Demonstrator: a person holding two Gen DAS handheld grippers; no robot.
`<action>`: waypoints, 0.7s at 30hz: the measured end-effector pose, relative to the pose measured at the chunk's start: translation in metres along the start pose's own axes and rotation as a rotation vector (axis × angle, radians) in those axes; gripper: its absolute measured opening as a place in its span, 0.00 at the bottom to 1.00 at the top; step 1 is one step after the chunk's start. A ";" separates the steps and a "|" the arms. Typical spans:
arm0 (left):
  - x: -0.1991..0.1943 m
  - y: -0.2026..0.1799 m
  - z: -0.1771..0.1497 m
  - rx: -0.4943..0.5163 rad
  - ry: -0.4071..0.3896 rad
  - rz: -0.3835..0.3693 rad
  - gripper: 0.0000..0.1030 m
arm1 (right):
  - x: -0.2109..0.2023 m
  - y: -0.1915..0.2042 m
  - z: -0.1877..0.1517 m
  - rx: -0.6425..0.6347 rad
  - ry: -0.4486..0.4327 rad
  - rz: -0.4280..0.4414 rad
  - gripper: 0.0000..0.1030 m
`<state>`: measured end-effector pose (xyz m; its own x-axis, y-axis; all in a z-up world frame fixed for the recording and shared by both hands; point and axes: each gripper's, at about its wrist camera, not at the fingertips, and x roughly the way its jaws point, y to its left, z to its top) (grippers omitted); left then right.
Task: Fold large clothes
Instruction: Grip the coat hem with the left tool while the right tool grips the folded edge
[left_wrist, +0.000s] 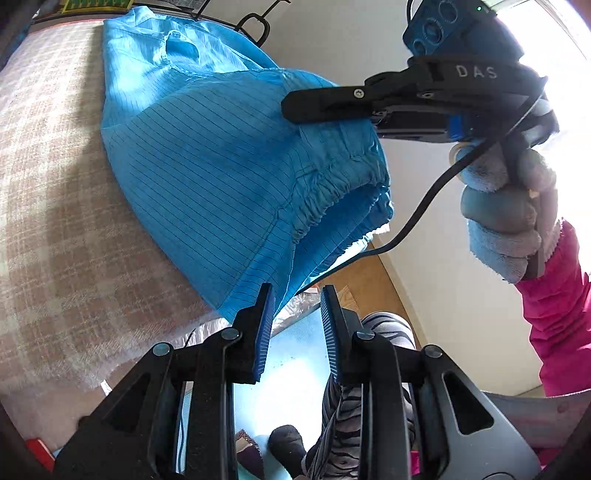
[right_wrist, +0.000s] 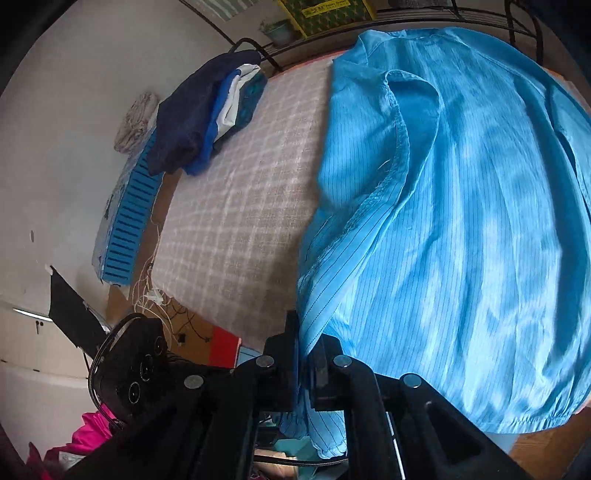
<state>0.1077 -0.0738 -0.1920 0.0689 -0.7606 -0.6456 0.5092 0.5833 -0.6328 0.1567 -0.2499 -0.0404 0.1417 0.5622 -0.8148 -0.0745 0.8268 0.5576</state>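
While the blue striped garment (right_wrist: 461, 206) lies spread over the checked surface (right_wrist: 243, 206), both tongs work at its near edge.

Far left, against the wall: a blue slatted crate (right_wrist: 127, 221) and a crumpled pale cloth (right_wrist: 135, 120). Beside them, at the surface's far corner, sits a stack of folded clothes (right_wrist: 201, 110), dark navy on top, well apart from the garment. Loose white cords (right_wrist: 147, 288) hang at the surface's near left edge.

Left tongs (left_wrist: 297, 328): partly open, blue ribbed pads apart, nothing between them. They sit just beside the garment's lower corner, over the floor. A striped trouser leg (left_wrist: 384, 328) and a dark sock (left_wrist: 288, 443) show beneath.

Centre: the garment's elastic cuff (left_wrist: 343, 199) hangs off the surface edge.

Right tongs (right_wrist: 304, 354): closed fully on the garment's edge, with cloth pinched between the pads and trailing below them. A gloved hand (left_wrist: 506, 210) in a pink sleeve (left_wrist: 557, 310) grips the handle; its black cable (left_wrist: 417, 221) crosses in front of the cuff.

Behind: a black metal rack (right_wrist: 517, 22) and a yellow-green box (right_wrist: 325, 14).
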 end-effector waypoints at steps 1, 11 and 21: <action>-0.010 0.004 -0.003 -0.004 -0.013 0.020 0.24 | 0.003 -0.009 -0.004 0.035 -0.004 0.047 0.01; -0.055 0.043 0.004 -0.102 -0.117 0.183 0.24 | 0.066 -0.104 -0.067 0.293 0.046 0.138 0.24; -0.007 0.036 0.041 -0.047 -0.095 0.248 0.24 | 0.009 -0.059 -0.030 0.020 -0.070 -0.026 0.39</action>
<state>0.1611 -0.0592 -0.1929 0.2684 -0.6146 -0.7417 0.4261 0.7663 -0.4808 0.1332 -0.2932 -0.0859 0.2117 0.5377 -0.8161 -0.0507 0.8400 0.5403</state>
